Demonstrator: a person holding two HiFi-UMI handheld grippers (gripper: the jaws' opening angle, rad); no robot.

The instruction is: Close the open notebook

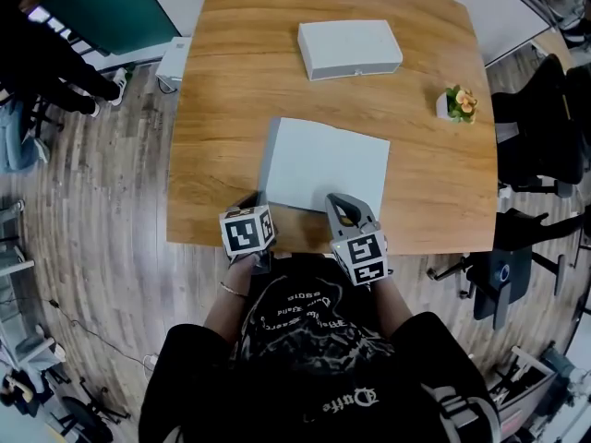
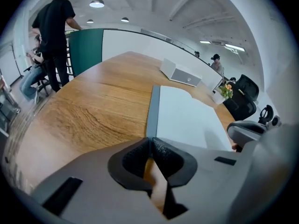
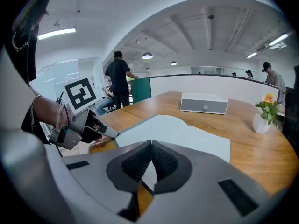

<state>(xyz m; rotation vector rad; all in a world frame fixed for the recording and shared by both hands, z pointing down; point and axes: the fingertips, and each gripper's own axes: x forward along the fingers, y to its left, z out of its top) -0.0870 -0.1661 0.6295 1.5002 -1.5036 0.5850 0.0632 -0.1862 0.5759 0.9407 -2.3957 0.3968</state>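
The notebook (image 1: 328,169) lies on the wooden table (image 1: 222,109) near its front edge, a white face up and a grey cover strip (image 2: 153,108) along its left side. My left gripper (image 1: 259,198) is at the notebook's near left corner; its jaws are closed, and the grey cover edge runs right into its tips (image 2: 150,139). The right gripper view shows that same left gripper (image 3: 110,133) touching the corner. My right gripper (image 1: 338,200) rests at the notebook's near edge, shut with nothing held (image 3: 150,143), and the white page (image 3: 180,132) stretches ahead of it.
A white box (image 1: 349,48) stands at the table's far side, and a small potted plant (image 1: 459,104) at its right edge. Black office chairs (image 1: 540,137) stand to the right. A person (image 2: 55,31) stands beyond the table's far left by a green partition (image 1: 102,12).
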